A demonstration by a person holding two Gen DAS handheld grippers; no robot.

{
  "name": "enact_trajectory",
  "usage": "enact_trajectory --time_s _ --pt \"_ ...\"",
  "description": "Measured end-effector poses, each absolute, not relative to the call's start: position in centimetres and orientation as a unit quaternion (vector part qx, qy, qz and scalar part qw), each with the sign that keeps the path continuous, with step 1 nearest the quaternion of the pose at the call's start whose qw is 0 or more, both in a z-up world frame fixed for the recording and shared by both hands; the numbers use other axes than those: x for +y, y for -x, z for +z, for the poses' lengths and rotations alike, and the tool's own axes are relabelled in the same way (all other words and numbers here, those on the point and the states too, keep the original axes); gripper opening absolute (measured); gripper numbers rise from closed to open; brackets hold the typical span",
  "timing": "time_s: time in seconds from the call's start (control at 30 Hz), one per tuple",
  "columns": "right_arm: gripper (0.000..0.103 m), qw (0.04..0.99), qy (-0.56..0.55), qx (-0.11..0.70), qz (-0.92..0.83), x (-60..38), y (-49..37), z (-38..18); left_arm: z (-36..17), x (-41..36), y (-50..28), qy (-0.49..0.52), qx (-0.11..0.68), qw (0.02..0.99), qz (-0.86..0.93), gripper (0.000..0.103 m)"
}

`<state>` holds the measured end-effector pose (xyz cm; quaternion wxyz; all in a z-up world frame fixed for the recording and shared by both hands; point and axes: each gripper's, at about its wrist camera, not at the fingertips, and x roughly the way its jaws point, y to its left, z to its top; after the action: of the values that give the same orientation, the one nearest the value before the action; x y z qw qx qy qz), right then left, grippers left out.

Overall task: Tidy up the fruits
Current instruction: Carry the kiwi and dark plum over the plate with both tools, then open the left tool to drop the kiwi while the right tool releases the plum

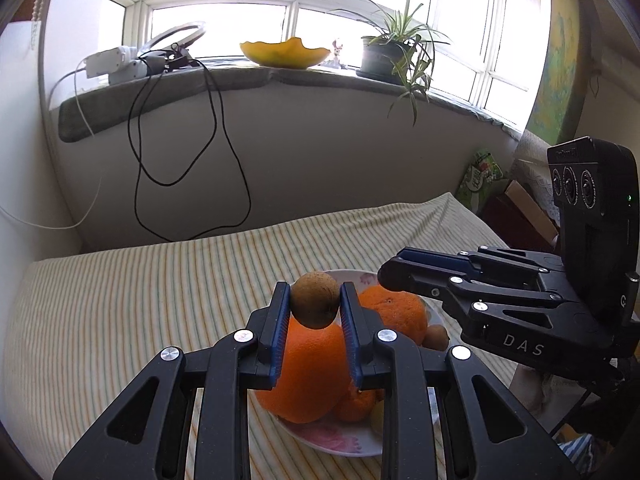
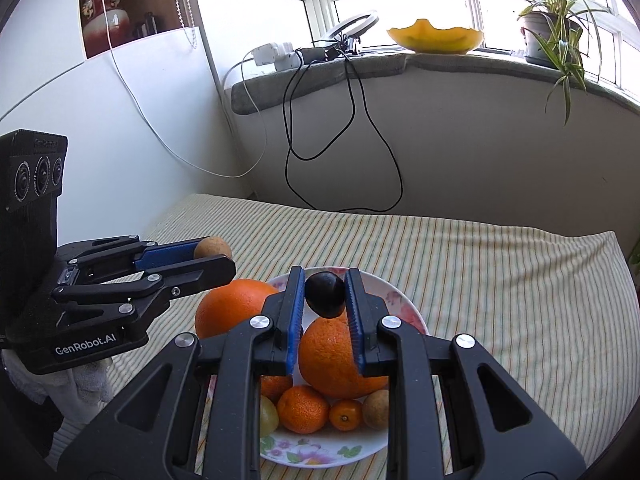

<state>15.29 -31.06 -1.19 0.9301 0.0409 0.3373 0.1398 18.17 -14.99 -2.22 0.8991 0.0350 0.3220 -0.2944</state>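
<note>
A floral white plate [image 2: 396, 300] sits on the striped cloth and holds two big oranges [image 2: 340, 360], small tangerines [image 2: 302, 408], a green fruit and a brown fruit. My left gripper [image 1: 314, 300] is shut on a round brown fruit [image 1: 314, 300] and holds it above the plate's oranges [image 1: 308, 368]; it also shows in the right wrist view [image 2: 212, 260]. My right gripper [image 2: 325, 294] is shut on a dark purple fruit [image 2: 325, 294] above the plate. In the left wrist view the right gripper [image 1: 390, 276] reaches in from the right over the plate [image 1: 332, 440].
The striped cloth [image 2: 500, 288] covers the table up to the white wall. Black cables [image 2: 360, 140] hang from the windowsill above. On the sill stand a yellow bowl [image 2: 436, 40], a ring light and a potted plant [image 2: 560, 32]. Boxes and a green bag [image 1: 480, 180] lie at right.
</note>
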Motion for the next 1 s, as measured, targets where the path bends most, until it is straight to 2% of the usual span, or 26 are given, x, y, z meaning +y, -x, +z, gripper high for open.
enact_trajectory --time_s 0.87,0.93,1.0 --pt "0.022 0.902 -0.077 0.389 0.171 -31.1 -20.3 -4.5 -2.4 -15.9 -19.6 -0.037 0.328 0.893 -0.306 0.024" --pt "0.022 0.901 -0.075 0.389 0.174 -31.0 -20.3 -4.5 -2.4 -15.9 -19.6 -0.035 0.328 0.893 -0.306 0.027" --pt "0.027 0.902 -0.071 0.39 0.172 -30.9 -20.3 -4.5 -2.3 -15.9 -19.6 -0.033 0.326 0.894 -0.305 0.029"
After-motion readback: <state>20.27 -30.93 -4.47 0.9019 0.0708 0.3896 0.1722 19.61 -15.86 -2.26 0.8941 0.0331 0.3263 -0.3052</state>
